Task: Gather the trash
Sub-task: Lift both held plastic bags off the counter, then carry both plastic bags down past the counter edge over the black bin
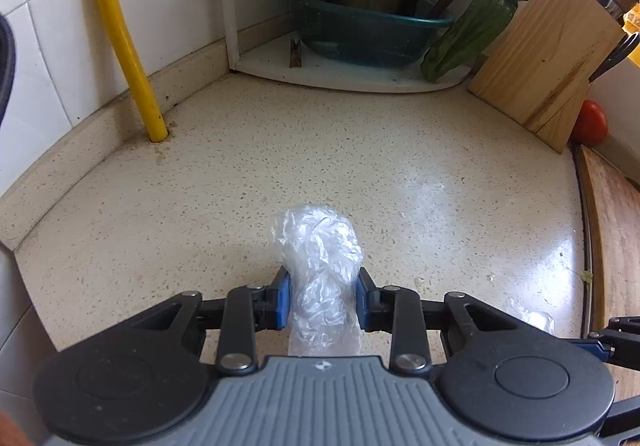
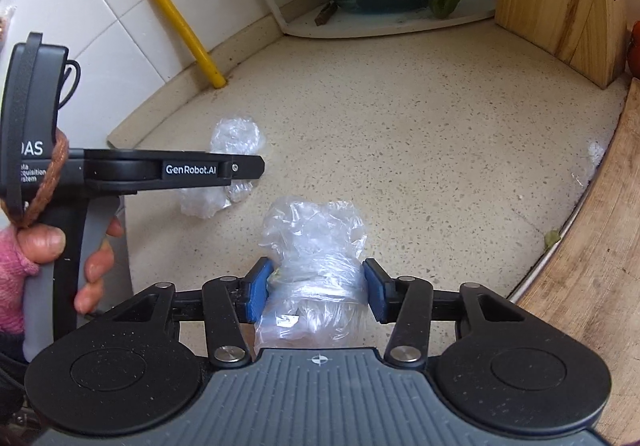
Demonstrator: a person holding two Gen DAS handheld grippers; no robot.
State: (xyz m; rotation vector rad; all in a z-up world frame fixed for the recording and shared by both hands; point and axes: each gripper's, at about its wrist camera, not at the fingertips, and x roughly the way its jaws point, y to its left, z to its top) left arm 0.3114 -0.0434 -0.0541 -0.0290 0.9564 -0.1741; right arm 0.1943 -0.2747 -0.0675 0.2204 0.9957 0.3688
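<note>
On a speckled countertop (image 1: 360,150), each of the two grippers has a wad of crumpled clear plastic between its blue pads.

The left gripper (image 1: 322,296) is clamped on a narrow clear plastic wad (image 1: 320,258); both pads press its sides, and the crumpled top of the wad bulges out past the fingertips, toward the yellow pipe (image 1: 124,34) that rises from the countertop at the tiled wall.

The right gripper (image 2: 318,290) grips a wider plastic bundle (image 2: 314,242), its pads touching the bundle on either side and the loose top standing beyond the tips. In the right wrist view the left gripper lies nearer the yellow pipe than the bundle does, held by a hand (image 2: 92,258).

A wooden knife block (image 1: 548,66) stands well away from the pipe, across the countertop.
</note>
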